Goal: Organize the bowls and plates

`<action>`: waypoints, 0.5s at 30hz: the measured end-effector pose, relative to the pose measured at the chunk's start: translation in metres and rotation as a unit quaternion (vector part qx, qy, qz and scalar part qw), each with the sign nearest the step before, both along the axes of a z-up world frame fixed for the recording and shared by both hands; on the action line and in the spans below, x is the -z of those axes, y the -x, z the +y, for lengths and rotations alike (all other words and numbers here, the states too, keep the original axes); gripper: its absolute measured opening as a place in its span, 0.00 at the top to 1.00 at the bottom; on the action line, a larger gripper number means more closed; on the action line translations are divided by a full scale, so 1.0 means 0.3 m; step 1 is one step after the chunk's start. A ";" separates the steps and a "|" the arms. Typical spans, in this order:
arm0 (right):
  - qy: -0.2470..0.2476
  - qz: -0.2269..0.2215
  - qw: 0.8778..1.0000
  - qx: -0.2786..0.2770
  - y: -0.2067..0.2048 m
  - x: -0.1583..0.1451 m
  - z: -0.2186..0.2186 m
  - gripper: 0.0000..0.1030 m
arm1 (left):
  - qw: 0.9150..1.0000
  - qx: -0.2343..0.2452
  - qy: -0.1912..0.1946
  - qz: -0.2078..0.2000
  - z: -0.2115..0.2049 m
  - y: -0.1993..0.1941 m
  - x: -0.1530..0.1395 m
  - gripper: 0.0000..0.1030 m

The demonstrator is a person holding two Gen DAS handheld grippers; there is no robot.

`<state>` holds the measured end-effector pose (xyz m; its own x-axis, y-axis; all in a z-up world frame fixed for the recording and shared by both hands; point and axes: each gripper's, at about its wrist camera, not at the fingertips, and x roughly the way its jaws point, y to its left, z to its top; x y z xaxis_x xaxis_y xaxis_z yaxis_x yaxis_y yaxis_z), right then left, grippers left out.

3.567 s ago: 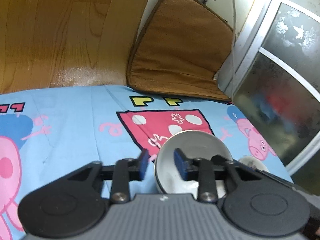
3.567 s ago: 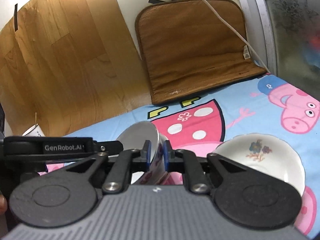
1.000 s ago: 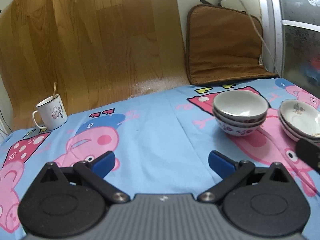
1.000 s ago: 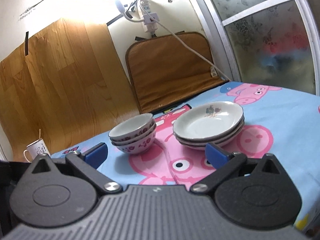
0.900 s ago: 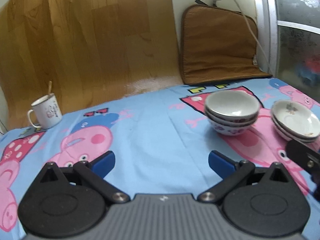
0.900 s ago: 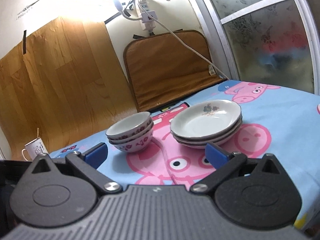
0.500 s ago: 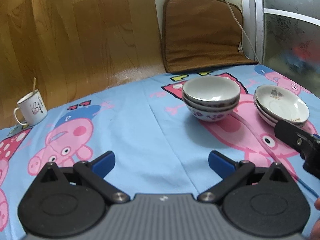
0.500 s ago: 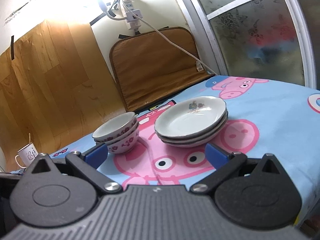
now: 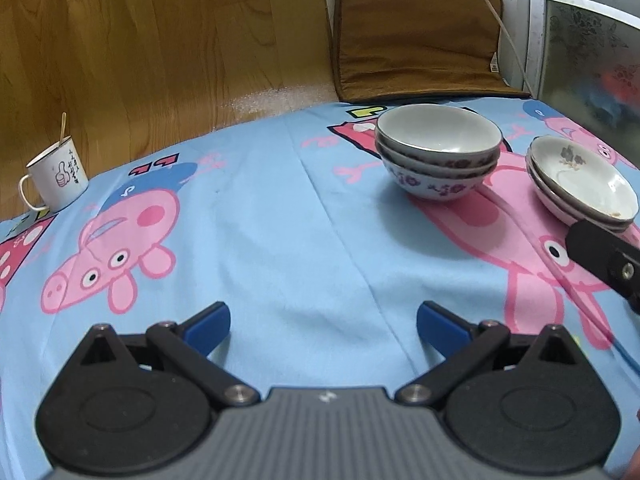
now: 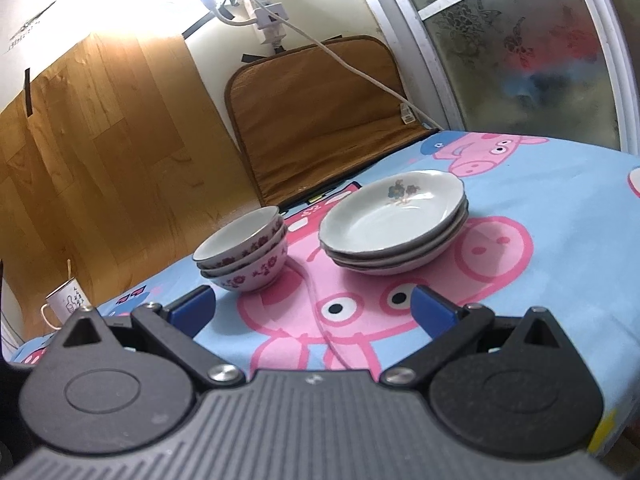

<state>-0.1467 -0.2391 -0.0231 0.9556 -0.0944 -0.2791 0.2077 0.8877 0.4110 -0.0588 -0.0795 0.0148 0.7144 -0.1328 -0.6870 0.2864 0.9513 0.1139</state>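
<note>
Cartoon-pig tablecloth under stacked bowls, stacked plates, thumbs-up mug; both hand-held grippers agape, empty.

Strong glare burns out the wall at upper left in the right wrist view. The left wrist view is dimmer and evenly lit, with soft shadows under the bowls. Fisheye bending curves both edges; the frosted door looks blurred.
</note>
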 end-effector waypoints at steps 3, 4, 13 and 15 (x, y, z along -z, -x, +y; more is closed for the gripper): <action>0.004 0.002 1.000 -0.011 -0.010 -0.013 0.005 0.00 | 1.000 -0.002 -0.004 -0.003 0.000 -0.009 -0.006 0.00; 0.006 -0.001 1.000 -0.013 -0.012 -0.021 0.005 0.00 | 1.000 -0.004 -0.004 -0.003 0.000 -0.013 -0.010 0.00; 0.020 -0.005 0.999 -0.029 -0.011 -0.032 0.022 0.00 | 1.000 -0.011 -0.002 0.006 0.011 -0.029 -0.001 0.00; 0.019 -0.004 0.999 -0.032 -0.013 -0.030 0.025 0.00 | 1.000 -0.010 -0.002 0.007 0.012 -0.030 0.001 0.00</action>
